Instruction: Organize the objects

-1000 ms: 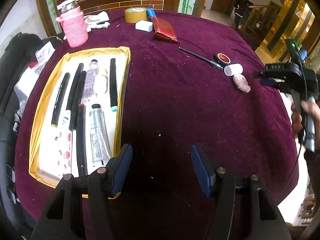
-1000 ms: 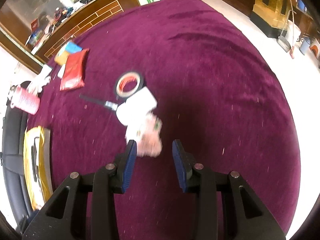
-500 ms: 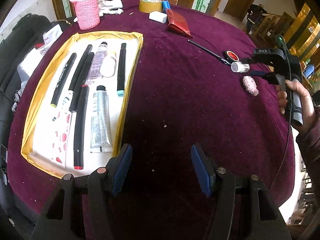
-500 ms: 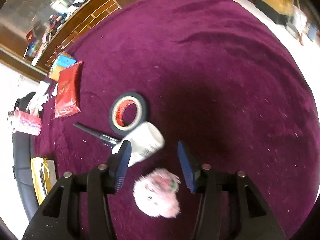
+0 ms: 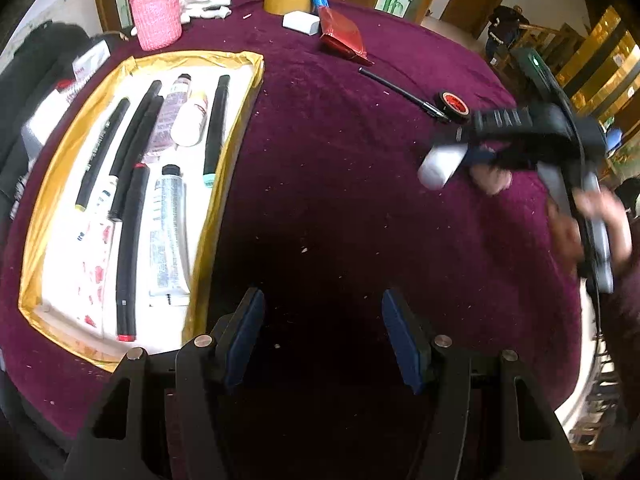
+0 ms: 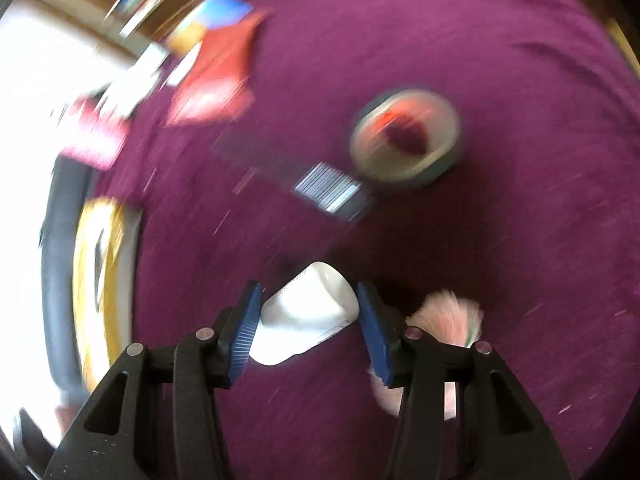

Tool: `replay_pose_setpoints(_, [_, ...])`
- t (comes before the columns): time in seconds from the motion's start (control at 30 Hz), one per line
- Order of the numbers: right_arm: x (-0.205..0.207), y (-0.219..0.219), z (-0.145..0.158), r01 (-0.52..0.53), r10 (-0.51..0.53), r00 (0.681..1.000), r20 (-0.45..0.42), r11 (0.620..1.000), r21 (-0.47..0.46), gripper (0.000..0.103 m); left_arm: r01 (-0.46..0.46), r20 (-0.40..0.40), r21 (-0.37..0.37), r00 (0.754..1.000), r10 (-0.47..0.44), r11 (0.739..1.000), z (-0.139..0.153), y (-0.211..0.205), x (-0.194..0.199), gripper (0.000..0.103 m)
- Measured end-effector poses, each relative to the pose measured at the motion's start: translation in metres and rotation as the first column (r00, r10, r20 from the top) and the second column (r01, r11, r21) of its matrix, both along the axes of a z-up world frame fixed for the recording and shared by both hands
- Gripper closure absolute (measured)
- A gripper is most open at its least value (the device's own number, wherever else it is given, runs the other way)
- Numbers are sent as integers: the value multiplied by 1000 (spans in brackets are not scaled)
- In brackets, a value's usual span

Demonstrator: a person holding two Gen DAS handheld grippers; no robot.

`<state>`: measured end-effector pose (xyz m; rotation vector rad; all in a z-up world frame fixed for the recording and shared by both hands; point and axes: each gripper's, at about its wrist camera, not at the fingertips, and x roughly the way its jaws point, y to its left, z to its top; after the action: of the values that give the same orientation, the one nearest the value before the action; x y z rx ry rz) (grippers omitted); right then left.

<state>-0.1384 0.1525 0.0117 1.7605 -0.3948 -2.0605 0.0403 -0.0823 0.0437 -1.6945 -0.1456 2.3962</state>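
A small white bottle [image 6: 308, 312] sits between the blue pads of my right gripper [image 6: 310, 320], which is shut on it; the view is motion-blurred. In the left wrist view the bottle [image 5: 438, 166] hangs lifted from the right gripper [image 5: 468, 152] above the purple cloth. A pink fluffy ball [image 6: 452, 312] lies just right of it, also in the left wrist view [image 5: 494, 178]. My left gripper [image 5: 324, 340] is open and empty over bare cloth, right of the gold tray [image 5: 236, 128] holding several pens and tubes.
A black tape roll [image 5: 452, 103] and a black pen [image 5: 400, 90] lie behind the bottle. A red pouch [image 5: 344, 36], white eraser [image 5: 301, 22], yellow tape roll [image 5: 286, 0] and pink knitted cup [image 5: 156, 10] stand at the far edge.
My right gripper went down over the white bottle, closed on it and is swinging it left toward the tray. The left gripper stayed open and tilted slightly.
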Motion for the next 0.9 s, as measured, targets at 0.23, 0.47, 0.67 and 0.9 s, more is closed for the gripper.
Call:
replay_pose_setpoints(0.23, [38, 9, 26, -46, 52, 998, 24, 974, -224, 55, 41, -20, 28, 999, -41, 999, -3, 13, -7, 48])
replay_pose_setpoints(0.47, [40, 82, 53, 169, -168, 977, -134, 986, -5, 52, 263, -146, -62, 952, -269, 963, 4, 60, -19, 48])
replay_pose_setpoints(0.67, [40, 77, 43, 140, -111, 978, -175, 976, 164, 52, 500, -186, -240, 818, -544, 832, -5, 110, -45, 48])
replay_pose_setpoints(0.9, [33, 67, 33, 130, -86, 977, -194, 966, 225, 52, 515, -81, -256, 832, -549, 818, -44, 130, -72, 47])
